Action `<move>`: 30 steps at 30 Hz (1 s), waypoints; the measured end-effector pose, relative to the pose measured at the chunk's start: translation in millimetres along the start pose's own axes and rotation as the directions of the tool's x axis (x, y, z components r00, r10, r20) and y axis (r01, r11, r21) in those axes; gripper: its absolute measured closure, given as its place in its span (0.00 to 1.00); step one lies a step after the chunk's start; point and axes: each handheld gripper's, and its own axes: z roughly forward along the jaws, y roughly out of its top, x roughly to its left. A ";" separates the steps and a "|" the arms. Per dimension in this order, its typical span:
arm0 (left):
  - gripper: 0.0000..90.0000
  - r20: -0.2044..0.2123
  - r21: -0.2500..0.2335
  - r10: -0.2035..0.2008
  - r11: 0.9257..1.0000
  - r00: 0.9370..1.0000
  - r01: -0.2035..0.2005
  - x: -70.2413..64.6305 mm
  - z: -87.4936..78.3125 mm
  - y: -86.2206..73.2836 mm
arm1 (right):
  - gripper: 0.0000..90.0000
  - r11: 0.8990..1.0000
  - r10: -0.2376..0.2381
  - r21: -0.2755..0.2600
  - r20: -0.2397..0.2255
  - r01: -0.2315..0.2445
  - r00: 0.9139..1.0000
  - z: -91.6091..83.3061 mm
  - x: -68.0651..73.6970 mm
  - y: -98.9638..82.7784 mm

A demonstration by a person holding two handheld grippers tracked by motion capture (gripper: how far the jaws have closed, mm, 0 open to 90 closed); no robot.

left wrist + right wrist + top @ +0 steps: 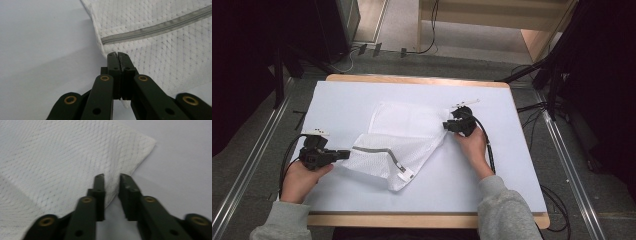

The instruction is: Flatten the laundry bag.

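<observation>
On the white-covered desk [362, 100], a white mesh laundry bag [404, 137] lies partly folded between the two grippers, its grey zipper [374, 151] done up along the near fold; nothing can be made out inside it through the mesh.

The left gripper [343, 154] has its fingers pressed flat together at the bag's left corner, just below the zipper's end. In the left gripper view, mesh shows under the closed tips and a scrap of white peeps out low between the fingers [113, 68], so the corner appears pinched there (the high view cannot confirm the pinch, only the contact).

The right gripper [447, 125] sits at the bag's far right corner. The right gripper view shows its fingers [99, 187] a narrow gap apart, with the bag's edge running up into that gap and the pointed corner [147, 142] lying beyond and right of the tips; the pads do not visibly press the cloth. The zipper pull [404, 175] and its tag appear in the high view alone.
</observation>
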 end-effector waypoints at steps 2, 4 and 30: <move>1.00 0.000 0.001 0.003 1.000 1.000 -0.003 -1.2 -1.8 -1.2 | 1.00 1.000 -0.009 0.003 -0.005 0.009 1.000 2.2 -0.4 3.0; 1.00 0.000 0.000 0.004 1.000 1.000 -0.004 -1.7 -3.3 -2.1 | 1.00 1.000 -0.003 0.001 0.000 0.003 1.000 2.5 -1.1 4.0; 0.76 0.002 -0.003 0.028 1.000 1.000 -0.028 1.6 10.4 5.7 | 0.79 0.994 0.022 -0.111 -0.036 -0.025 0.999 -45.8 -12.8 -7.2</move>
